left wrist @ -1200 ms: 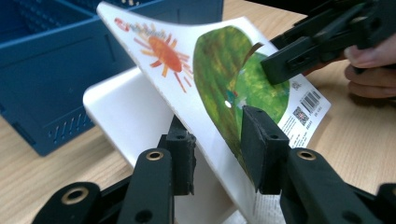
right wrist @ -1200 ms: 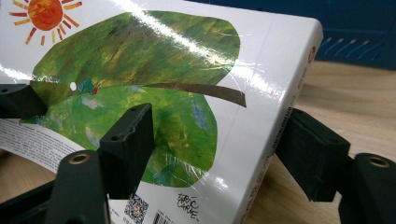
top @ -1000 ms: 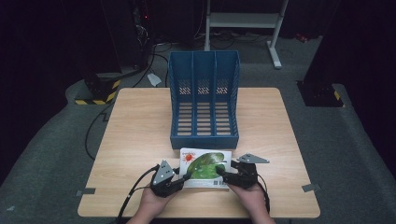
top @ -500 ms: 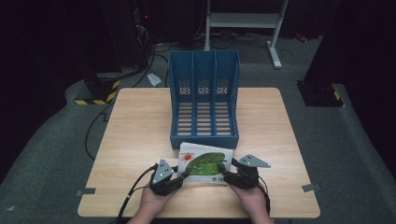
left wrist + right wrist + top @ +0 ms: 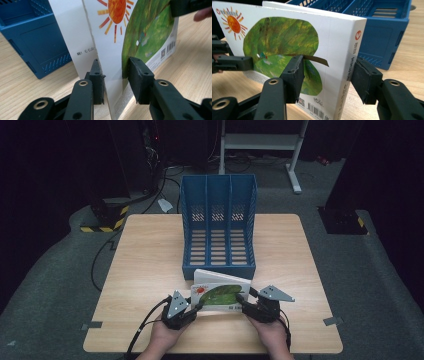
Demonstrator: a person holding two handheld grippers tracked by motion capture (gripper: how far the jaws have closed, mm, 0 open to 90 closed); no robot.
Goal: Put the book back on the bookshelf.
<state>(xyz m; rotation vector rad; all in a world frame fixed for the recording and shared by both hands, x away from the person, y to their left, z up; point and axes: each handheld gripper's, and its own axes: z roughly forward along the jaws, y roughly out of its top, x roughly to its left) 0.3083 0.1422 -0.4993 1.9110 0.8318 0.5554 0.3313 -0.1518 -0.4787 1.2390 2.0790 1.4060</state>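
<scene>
Gripping one book at both ends: left gripper clamped on its page edge, right gripper closed across the spine end. Stood upright on the table, just in front of one blue three-slot rack, apparently bound for it. Lifted on edge; not yet slotted. Two grippers, one book, one rack.

A white picture book with a green leaf and an orange sun on its cover stands tilted on its lower edge at the table's near middle, closed.
</scene>
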